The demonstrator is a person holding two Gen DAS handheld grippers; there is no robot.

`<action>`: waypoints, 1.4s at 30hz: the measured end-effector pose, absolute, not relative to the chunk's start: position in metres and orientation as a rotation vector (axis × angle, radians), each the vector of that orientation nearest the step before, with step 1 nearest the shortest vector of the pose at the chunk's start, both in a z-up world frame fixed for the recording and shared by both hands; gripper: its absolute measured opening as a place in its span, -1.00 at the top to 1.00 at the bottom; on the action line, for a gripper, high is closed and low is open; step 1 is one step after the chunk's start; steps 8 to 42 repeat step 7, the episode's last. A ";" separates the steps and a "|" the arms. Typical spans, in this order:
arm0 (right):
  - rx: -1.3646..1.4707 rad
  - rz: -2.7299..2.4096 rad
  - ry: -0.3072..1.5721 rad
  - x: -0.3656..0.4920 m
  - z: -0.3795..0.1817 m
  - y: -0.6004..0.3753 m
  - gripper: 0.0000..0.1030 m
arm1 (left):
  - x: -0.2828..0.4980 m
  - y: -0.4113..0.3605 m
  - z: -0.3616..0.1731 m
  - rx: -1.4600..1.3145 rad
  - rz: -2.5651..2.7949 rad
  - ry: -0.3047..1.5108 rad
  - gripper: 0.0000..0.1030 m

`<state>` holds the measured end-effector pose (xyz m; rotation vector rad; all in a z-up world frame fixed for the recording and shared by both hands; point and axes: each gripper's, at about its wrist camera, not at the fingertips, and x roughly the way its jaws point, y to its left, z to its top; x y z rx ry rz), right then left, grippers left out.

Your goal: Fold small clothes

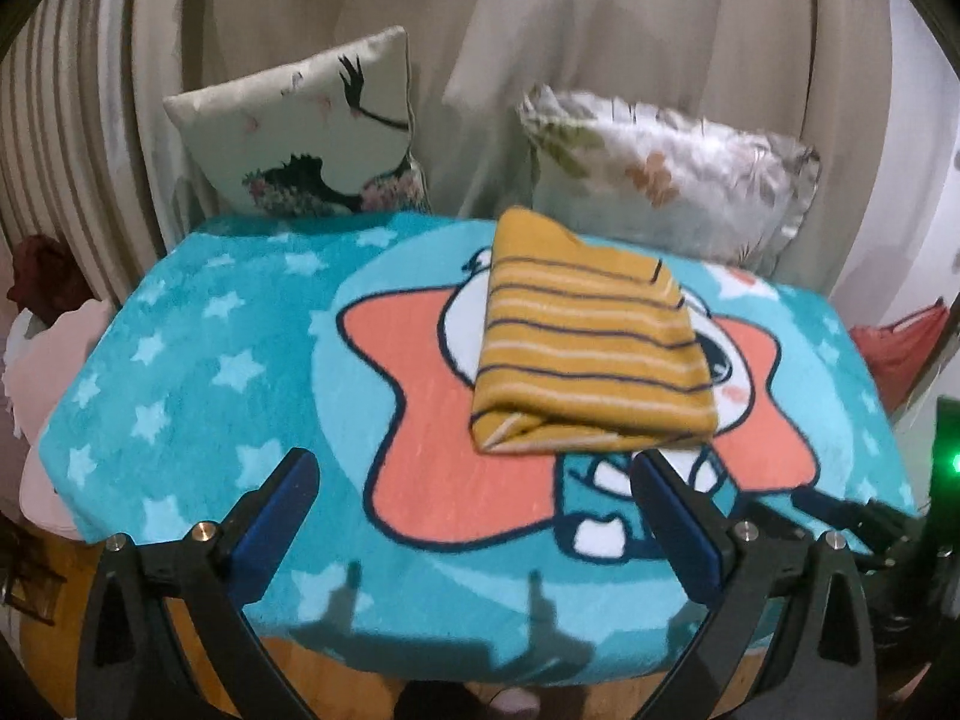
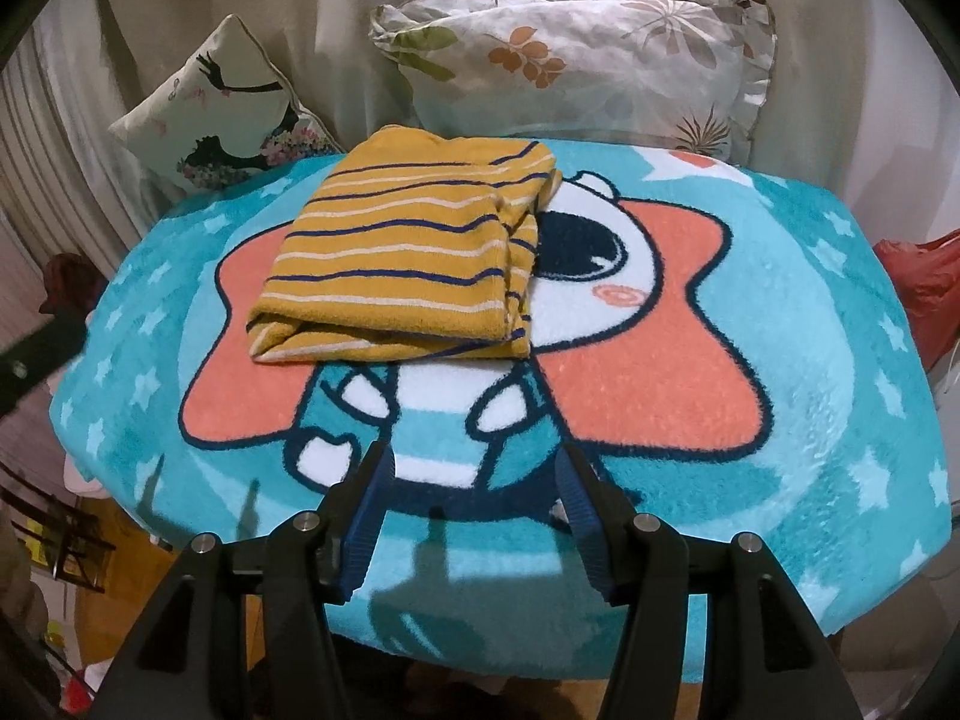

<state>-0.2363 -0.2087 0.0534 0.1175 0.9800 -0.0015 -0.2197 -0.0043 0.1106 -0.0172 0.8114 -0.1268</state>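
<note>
**One garment folded, both tools released**

Striped yellow garment [image 2: 402, 258] lies folded mid-blanket [image 2: 780, 420], edges slightly uneven. Left tool [image 1: 474, 516] and right tool [image 2: 474, 516] hang spread, empty, near the front edge. Judgement: square corners, press flat. Two pillows [image 2: 600, 54] and curtain [image 1: 600, 30] behind.

A folded striped garment [image 1: 591, 339] lies on the star blanket [image 1: 198, 360], beyond the left hand-held gripper's [image 1: 474, 468] parted fingers.

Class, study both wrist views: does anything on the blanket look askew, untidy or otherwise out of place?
Only slightly. The folded yellow striped garment lies askew on the cartoon blanket, its right edge bunched with uneven layers. Both the left gripper and the right gripper are open and hold nothing.
</note>
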 end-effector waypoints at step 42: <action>0.123 0.001 0.995 -0.231 0.046 -0.209 -0.20 | -0.213 -0.012 0.098 0.018 -0.110 0.874 -1.00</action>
